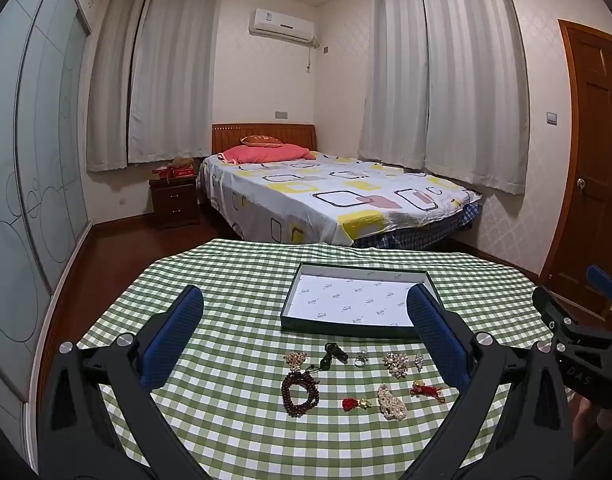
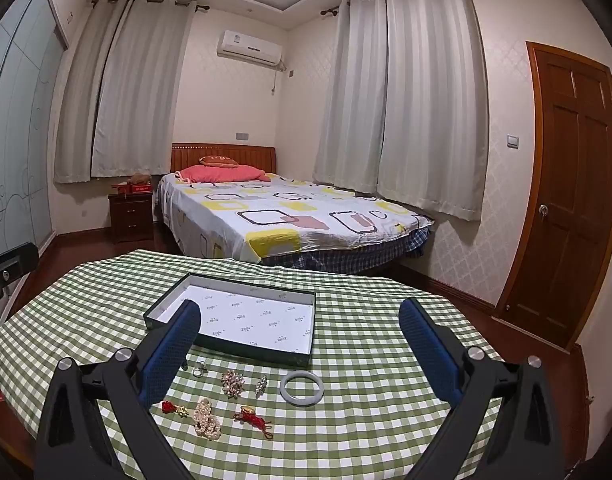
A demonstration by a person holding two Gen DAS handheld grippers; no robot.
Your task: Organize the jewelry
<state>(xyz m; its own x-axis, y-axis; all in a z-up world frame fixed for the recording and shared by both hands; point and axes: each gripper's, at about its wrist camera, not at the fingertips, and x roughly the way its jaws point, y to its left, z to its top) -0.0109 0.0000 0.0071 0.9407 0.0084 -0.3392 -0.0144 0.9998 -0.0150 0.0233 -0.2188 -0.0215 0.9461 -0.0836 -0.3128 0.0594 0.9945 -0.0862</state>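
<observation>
1. Both jaws are spread wide with nothing between them: left gripper (image 1: pixel 304 336) and right gripper (image 2: pixel 302 342) hover over the checked tablecloth (image 1: pixel 234 280), angled a bit downward.
2. All the jewelry sits loose on the cloth just in front of the box (image 1: pixel 296 300), which has nothing in it yet, so I'd say I haven't really started.
3. On my left: dark bead bracelet (image 1: pixel 300 390), a green pendant (image 1: pixel 331 354), a small ring (image 1: pixel 361 359).
4. On my right: pale bangle (image 2: pixel 302 389), pearl strand (image 2: pixel 206 420), sparkly brooch (image 2: pixel 233 384), and red knotted charms (image 2: pixel 252 418).
5. What worries me: the pieces lie close together, so wide pads coming down on one could shove its neighbour or snag a red cord along with it.
6. That ring looks tiny and flat; I reckon my pads could skid it away or pinch cloth instead.
7. Bead and pearl strands are floppy, so a grab on one edge could leave the rest dangling and catching the box rim.
8. Both grippers heading for the middle pieces at once could bump.
</observation>
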